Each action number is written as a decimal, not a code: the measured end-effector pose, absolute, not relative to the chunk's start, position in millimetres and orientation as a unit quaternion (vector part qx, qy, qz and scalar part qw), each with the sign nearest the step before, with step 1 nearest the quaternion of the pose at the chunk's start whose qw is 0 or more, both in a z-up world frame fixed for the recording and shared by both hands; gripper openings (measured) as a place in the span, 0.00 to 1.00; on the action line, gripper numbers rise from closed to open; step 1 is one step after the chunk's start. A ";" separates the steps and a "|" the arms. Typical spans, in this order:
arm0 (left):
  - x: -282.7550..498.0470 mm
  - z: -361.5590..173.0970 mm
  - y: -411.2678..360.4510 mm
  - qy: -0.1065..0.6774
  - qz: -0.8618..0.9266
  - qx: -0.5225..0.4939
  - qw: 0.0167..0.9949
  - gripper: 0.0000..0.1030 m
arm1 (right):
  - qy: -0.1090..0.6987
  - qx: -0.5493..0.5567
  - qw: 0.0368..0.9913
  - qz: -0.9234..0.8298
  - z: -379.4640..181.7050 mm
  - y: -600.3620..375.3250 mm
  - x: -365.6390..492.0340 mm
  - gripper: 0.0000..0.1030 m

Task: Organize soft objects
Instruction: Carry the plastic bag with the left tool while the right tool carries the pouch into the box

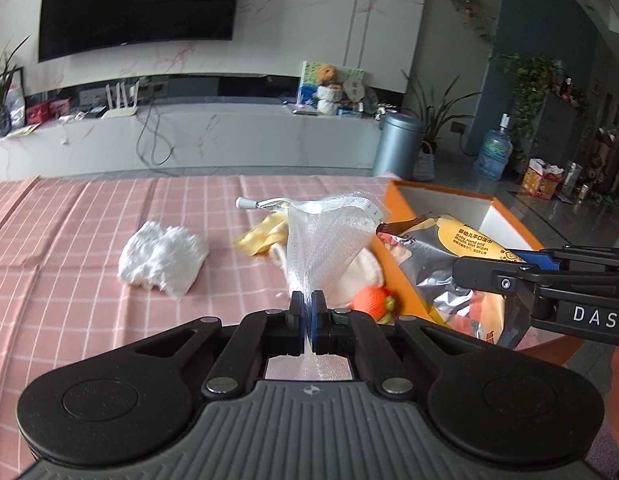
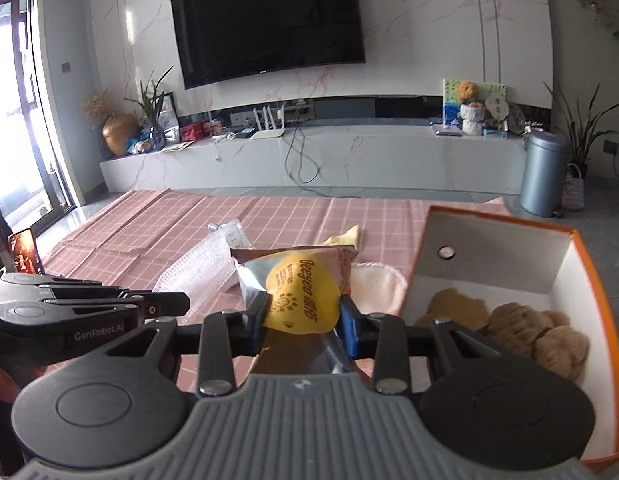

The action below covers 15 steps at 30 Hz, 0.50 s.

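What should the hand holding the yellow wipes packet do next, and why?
Probably carry it rightward over the orange box and let go. The right gripper is shut on the yellow and silver wet wipes packet, lifted above the table just left of the box, where a brown plush toy already sits.

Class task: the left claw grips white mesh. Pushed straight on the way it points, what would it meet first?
Probably the yellow cloth lying behind the white mesh held by the left claw; depth is uncertain.

"Baby Hand and Mouth Wet Wipes" on wipes pack (image 1: pixel 461 264), "DAS" on right gripper (image 1: pixel 509 258), "GenRoboAI" on left gripper (image 2: pixel 165 304)
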<state>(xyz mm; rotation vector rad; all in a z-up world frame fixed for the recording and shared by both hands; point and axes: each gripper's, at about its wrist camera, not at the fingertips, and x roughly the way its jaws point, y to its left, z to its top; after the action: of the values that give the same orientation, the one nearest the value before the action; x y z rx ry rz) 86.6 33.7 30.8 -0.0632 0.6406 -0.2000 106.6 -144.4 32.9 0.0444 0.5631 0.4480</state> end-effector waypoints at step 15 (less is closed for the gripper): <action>136.7 32.3 -54.4 0.307 -0.205 0.010 0.929 0.03 | 0.285 0.015 0.949 0.134 40.6 -239.8 128.4 0.34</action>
<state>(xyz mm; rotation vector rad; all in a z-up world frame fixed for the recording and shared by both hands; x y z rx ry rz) 136.7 -54.4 32.3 0.0205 0.6287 -0.4206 128.4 -239.8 40.6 0.0314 0.5797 0.2723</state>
